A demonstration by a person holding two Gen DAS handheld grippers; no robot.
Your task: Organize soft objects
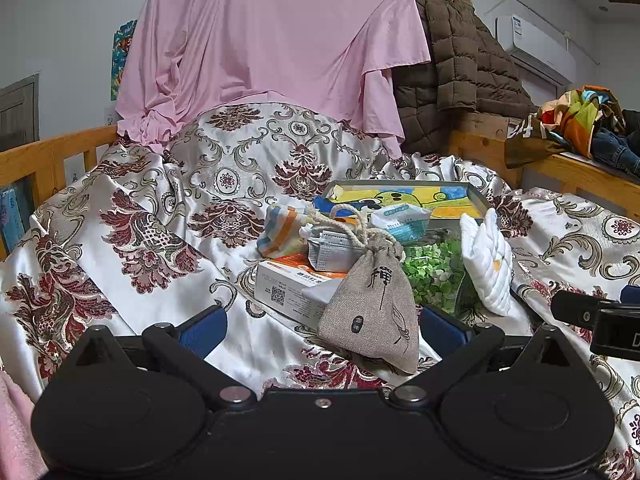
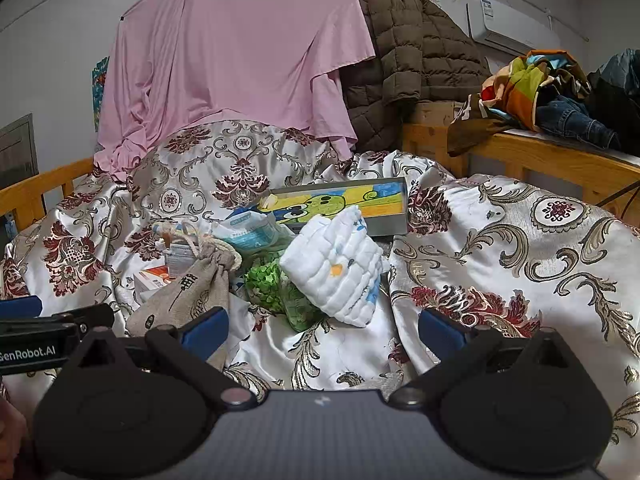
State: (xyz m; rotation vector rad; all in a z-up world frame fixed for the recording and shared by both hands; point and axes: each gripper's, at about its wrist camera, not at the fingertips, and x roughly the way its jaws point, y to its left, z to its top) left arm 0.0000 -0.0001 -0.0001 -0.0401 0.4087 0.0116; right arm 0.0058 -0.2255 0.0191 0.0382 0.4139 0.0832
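A grey linen drawstring pouch (image 1: 372,304) (image 2: 188,296) leans on a white and orange carton (image 1: 288,284). Beside it lie a bag of green bits (image 1: 434,272) (image 2: 268,284), a folded white quilted cloth (image 1: 490,260) (image 2: 340,264), a striped cloth (image 1: 280,232) and a tissue pack (image 1: 404,220) (image 2: 252,232). My left gripper (image 1: 320,330) is open, the pouch standing between its blue pads. My right gripper (image 2: 324,330) is open, just short of the white cloth, with nothing between its fingers.
Everything sits on a patterned satin bedspread (image 1: 160,208) (image 2: 500,240). A shallow tin box with a cartoon lining (image 1: 404,196) (image 2: 340,204) lies behind the pile. Wooden rails (image 1: 48,156) (image 2: 540,156) flank the bed; pink sheet, brown jacket and piled clothes stand behind.
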